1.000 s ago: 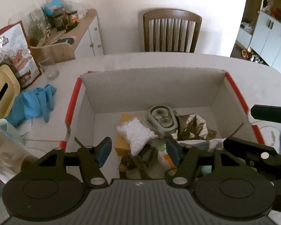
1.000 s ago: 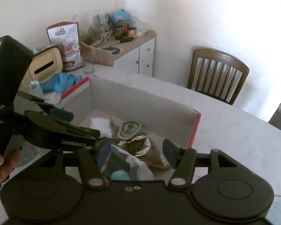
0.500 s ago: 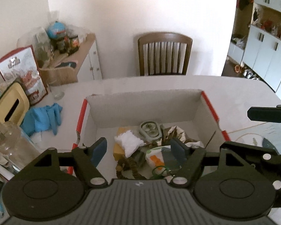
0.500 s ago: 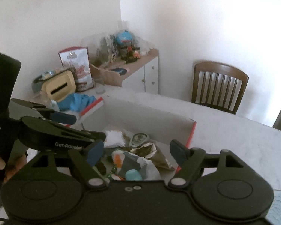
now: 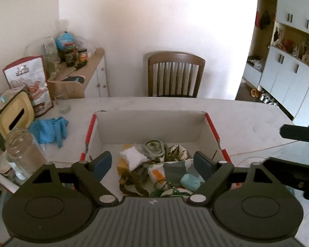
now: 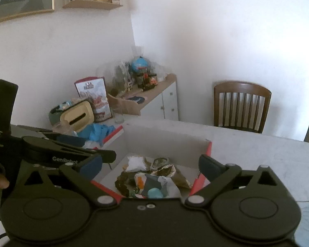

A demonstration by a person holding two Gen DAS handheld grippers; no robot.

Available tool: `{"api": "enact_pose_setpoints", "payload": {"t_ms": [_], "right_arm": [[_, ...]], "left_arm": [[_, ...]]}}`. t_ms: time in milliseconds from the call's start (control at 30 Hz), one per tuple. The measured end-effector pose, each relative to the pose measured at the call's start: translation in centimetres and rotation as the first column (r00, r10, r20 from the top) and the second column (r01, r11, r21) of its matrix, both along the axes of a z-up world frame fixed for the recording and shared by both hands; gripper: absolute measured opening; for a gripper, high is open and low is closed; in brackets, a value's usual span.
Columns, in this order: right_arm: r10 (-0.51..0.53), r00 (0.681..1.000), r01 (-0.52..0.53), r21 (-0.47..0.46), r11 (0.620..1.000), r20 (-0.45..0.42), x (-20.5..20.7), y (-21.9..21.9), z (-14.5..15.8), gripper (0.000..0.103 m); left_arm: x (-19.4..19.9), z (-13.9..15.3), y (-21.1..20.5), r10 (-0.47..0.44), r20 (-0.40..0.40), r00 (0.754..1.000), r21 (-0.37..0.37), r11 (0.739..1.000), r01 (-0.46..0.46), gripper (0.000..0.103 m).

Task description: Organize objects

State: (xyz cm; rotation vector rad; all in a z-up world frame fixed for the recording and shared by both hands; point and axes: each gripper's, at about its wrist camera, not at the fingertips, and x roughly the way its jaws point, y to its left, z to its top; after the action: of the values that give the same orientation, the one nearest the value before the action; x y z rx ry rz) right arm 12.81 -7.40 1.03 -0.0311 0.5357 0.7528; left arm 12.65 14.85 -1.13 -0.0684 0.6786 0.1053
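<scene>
Both hand-held grippers empty, jaws apart: left hand-held gripper [image 5: 152,163], right hand-held gripper [image 6: 150,165]. Cardboard box [image 5: 150,123] of clutter sits just ahead and below both. Step: picking 1 item. Next: drop onto teal block [image 5: 190,181], close.

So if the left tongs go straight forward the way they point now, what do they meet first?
Probably the pile inside the cardboard box: the left tongs, open and empty, point down at the white pad and the patterned bag beside it. Depth is unclear, so which comes first is uncertain.
</scene>
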Motion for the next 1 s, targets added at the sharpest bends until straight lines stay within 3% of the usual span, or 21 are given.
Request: {"api": "enact_pose_setpoints", "payload": {"t_ms": [233,367,600,1000], "right_arm": [[0.002,1.0,-0.002,0.026,1.0,0.009,-1.9,-1.2,0.4,0.102],[-0.006,1.0,0.006,0.031,0.999,0.006,-2.9,-1.9,0.4,0.102],[-0.025,1.0,0.025,0.039,0.999,-0.006,-4.4,-3.1,0.6,0.102],[-0.043,0.998,0.045,0.044,0.998,-0.04,-6.0,-4.6,0.0,0.102]], "left_arm": [[-1.8,0.5,-0.6,0.016,0.03,0.999,0.001,1.0,-0.016,0.103],[-3.0,0.7,-1.0,0.006,0.044,0.999,-0.021,1.0,-0.006,0.103],[-4.6,1.1,-2.5,-0.007,0.061,0.998,0.022,1.0,0.006,0.103],[-6.6,1.0,-3.3,-0.006,0.062,0.998,0.008,1.0,0.005,0.103]]}}
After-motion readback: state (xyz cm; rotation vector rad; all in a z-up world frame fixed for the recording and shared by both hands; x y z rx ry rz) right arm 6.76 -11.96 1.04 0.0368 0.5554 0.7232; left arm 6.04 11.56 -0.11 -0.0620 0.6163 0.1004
